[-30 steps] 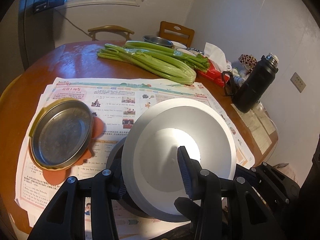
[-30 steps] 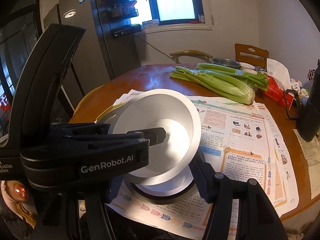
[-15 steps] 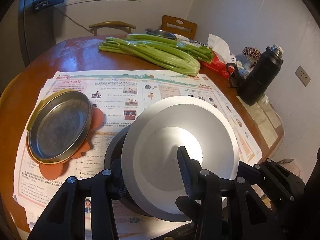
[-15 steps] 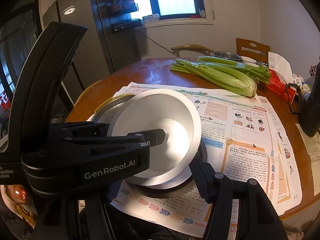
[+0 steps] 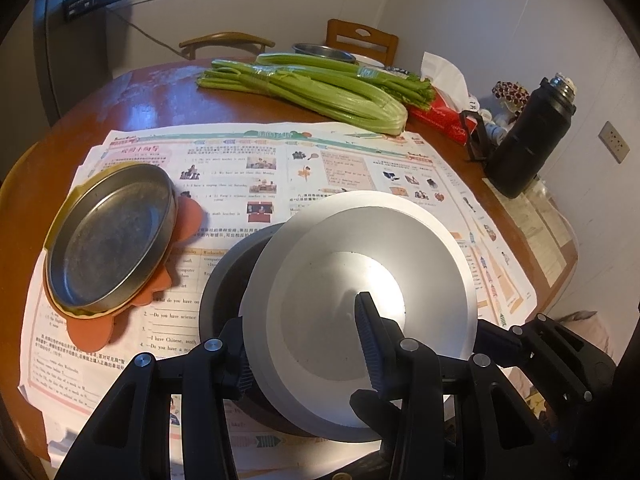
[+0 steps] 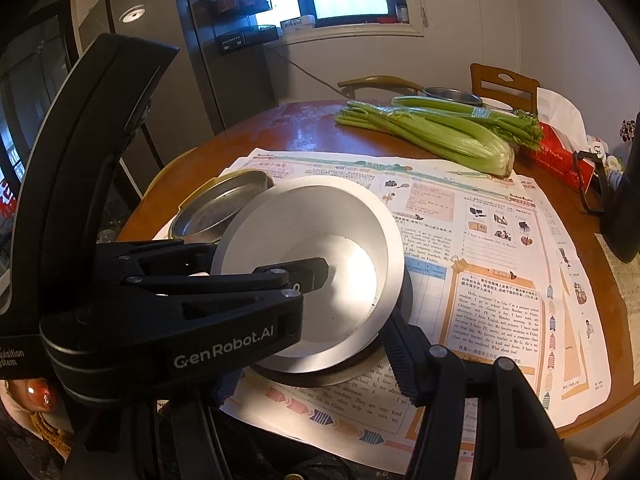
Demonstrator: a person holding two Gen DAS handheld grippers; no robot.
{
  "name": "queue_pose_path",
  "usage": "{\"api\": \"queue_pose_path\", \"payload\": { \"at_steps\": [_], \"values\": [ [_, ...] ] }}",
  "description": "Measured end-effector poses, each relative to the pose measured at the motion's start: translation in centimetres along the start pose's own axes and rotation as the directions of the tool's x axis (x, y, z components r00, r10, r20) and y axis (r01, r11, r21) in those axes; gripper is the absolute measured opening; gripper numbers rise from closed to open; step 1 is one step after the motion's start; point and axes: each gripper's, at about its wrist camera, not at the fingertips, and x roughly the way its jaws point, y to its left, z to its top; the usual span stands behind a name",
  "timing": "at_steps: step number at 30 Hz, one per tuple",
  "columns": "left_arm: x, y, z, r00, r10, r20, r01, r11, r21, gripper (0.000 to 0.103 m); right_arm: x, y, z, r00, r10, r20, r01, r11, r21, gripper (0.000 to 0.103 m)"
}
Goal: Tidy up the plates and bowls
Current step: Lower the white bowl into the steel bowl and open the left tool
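As the left gripper (image 5: 308, 344), clamped on the near rim of the white bowl (image 5: 360, 292), has sunk, the tilted bowl now sits lower in the dark bowl (image 5: 224, 280) on the newspaper (image 5: 360, 160), so nesting looks nearly finished; the right gripper (image 6: 312, 364) stands closed beneath; beyond waits the steel plate (image 5: 108, 236).

Round wooden table (image 5: 160, 100), printed newspaper sheets (image 5: 340, 160) spread over its near half, celery bunches (image 5: 320, 92) laid at the far side, red tissue box (image 5: 444, 116) and black flask (image 5: 528, 140) placed far right
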Motion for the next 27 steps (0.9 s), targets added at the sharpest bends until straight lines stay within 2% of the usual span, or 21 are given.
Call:
{"api": "queue_pose_path", "payload": {
  "at_steps": [27],
  "values": [
    [1.3, 0.2, -0.3, 1.000, 0.003, -0.027, -0.003, 1.000, -0.010, 0.047, 1.0, -0.5, -0.5, 1.000, 0.006, -0.022, -0.006, 1.000, 0.002, 0.062]
  ]
}}
